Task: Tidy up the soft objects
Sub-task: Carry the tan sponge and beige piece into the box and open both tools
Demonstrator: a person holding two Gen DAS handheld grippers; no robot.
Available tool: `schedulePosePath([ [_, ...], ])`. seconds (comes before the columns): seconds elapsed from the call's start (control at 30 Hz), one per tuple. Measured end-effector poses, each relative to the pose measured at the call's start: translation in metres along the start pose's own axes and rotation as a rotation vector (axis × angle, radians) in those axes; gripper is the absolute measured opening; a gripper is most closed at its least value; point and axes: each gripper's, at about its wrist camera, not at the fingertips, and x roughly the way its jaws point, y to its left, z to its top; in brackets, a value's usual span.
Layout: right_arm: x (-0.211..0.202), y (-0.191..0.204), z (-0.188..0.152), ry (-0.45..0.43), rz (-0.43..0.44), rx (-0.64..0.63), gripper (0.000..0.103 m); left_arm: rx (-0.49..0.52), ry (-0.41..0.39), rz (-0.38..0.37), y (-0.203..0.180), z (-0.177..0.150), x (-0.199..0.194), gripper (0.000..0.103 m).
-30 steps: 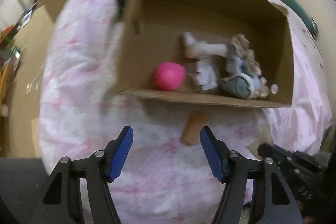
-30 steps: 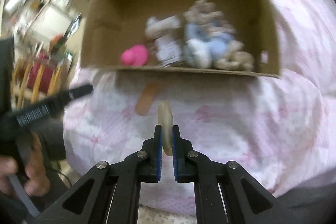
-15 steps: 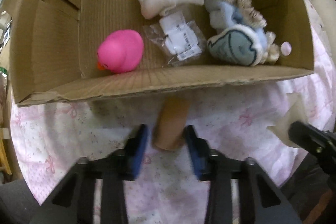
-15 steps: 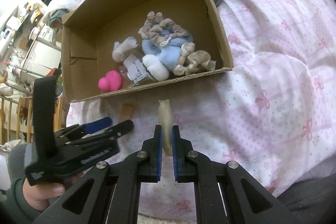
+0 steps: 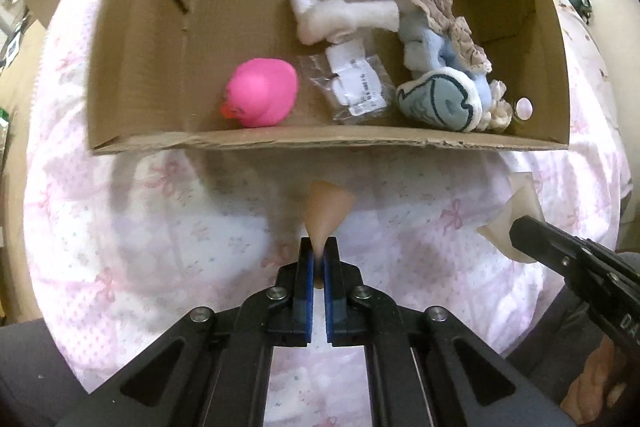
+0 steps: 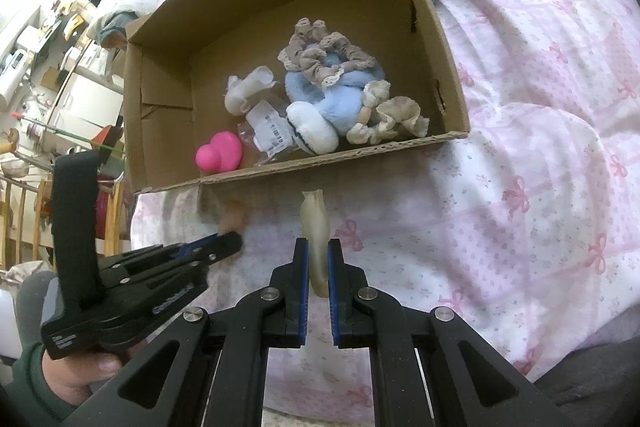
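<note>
— Tan soft piece being pinched between the closed left gripper jaws, flaring out just beyond the tips?

— Yes. Pale cream soft piece being clamped likewise in the right gripper. Farther ahead, resting on pink-bowed bedding: cardboard box holding pink duck, bagged item, plush toys.

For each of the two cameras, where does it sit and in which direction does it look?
Left wrist: sits on the left gripper, looks along its fingers over the quilt into the box; jaws shut on a tan piece; the right gripper shows at the right edge.
Right wrist: sits on the right gripper, looks toward the box from farther right; jaws shut on a pale piece; the left gripper and left hand show.
Shared: box, pink duck, blue plush, quilt.
</note>
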Motion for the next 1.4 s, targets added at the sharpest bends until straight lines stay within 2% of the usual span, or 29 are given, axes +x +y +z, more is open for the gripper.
schedulePosePath([
  [0.27, 0.000, 0.003, -0.003, -0.001, -0.003, -0.012, 0.010, -0.031, -0.038, 0.032, 0.009, -0.018, -0.014, 0.004],
  [0.67, 0.003, 0.012, -0.006, 0.003, -0.018, -0.048, 0.010, -0.103, -0.072, 0.099, 0.055, -0.037, -0.044, 0.004],
  [0.87, 0.000, 0.014, -0.007, -0.010, -0.027, -0.063, 0.010, -0.122, -0.144, 0.142, 0.064, -0.049, -0.062, 0.004],
  [1.0, -0.004, 0.014, -0.008, -0.026, -0.012, -0.064, 0.010, -0.141, -0.218, 0.168, 0.067, -0.055, -0.082, 0.004],
  [1.13, -0.023, 0.018, -0.008, -0.084, 0.056, -0.067, 0.010, -0.181, -0.278, 0.107, 0.066, -0.052, -0.116, 0.004],
  [1.27, -0.054, 0.026, -0.003, -0.179, 0.130, -0.092, 0.010, -0.129, -0.365, 0.115, 0.051, -0.038, -0.143, 0.004],
  [1.4, -0.079, 0.028, 0.009, -0.261, 0.178, -0.085, 0.010, -0.103, -0.403, 0.115, 0.044, -0.021, -0.159, 0.004],
])
